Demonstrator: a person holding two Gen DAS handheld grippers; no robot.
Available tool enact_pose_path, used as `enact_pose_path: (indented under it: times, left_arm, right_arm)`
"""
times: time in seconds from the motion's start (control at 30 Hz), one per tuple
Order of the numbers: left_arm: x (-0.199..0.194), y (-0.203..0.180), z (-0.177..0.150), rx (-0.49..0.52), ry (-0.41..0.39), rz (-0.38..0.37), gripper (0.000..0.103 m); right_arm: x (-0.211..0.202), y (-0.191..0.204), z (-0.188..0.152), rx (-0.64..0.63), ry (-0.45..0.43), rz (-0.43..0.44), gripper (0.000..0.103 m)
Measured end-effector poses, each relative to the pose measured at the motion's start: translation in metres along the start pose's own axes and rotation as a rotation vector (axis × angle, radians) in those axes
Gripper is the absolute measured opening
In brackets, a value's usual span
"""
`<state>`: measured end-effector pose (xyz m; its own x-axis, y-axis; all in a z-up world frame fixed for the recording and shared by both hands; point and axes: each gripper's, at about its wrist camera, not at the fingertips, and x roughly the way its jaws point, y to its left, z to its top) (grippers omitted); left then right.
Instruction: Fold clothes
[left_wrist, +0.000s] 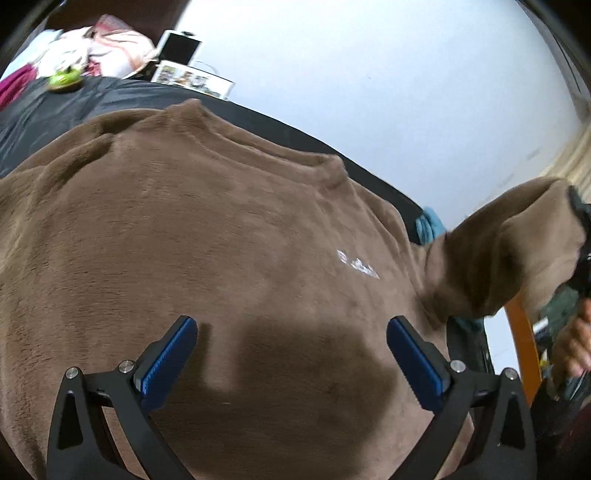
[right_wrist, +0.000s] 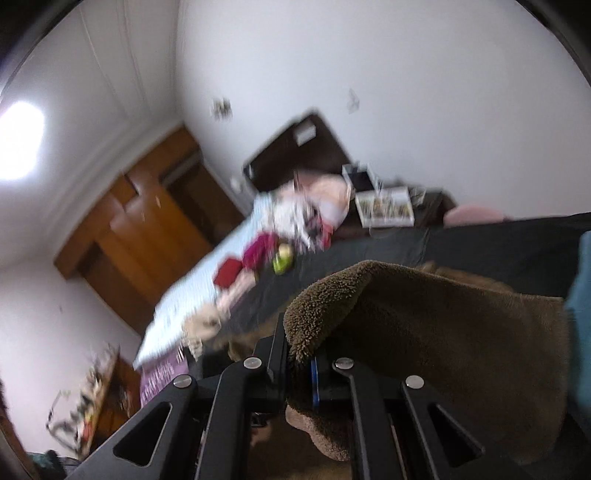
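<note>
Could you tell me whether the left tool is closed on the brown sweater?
No, the left tool hangs open above the brown sweater.

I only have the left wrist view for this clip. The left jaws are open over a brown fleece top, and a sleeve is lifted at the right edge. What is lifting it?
Observer: The right gripper is. In the right wrist view its jaws are shut on the brown fleece sleeve, with fabric pinched between the pads.

Operator: Which part of the sleeve is it holding?

Observer: The cuff end. It curls over the jaws and shows the fuzzy lining.

Operator: Anything else on the bed beyond my frame?

Observer: Yes. Past the dark cover a light blue sheet carries a red item and a magenta garment.

Operator: And the left gripper?

Observer: The left gripper does not appear in the right wrist view.
</note>
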<state>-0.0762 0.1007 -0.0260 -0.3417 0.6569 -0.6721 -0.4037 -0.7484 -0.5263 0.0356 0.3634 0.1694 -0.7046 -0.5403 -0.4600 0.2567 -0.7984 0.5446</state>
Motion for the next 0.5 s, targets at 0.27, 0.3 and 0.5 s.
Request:
enact_pose_path:
  times: [0.27,0.3,0.5]
  left_arm:
    - [-0.015,0.021,0.005,-0.063,-0.069,0.046,0.103]
    - [-0.015,0.022,0.005,-0.066,-0.069,0.042,0.103]
    - [-0.018,0.024,0.005,-0.069,-0.079,0.058,0.103]
  right_arm:
    - [0.114,-0.026,-0.017,0.022,0.239,-0.052,0.032]
    - [0.118,-0.031,-0.019,0.026,0.248,-0.054,0.054]
    - [0.102,-0.034,-0.023,0.058,0.168,0.038,0.075]
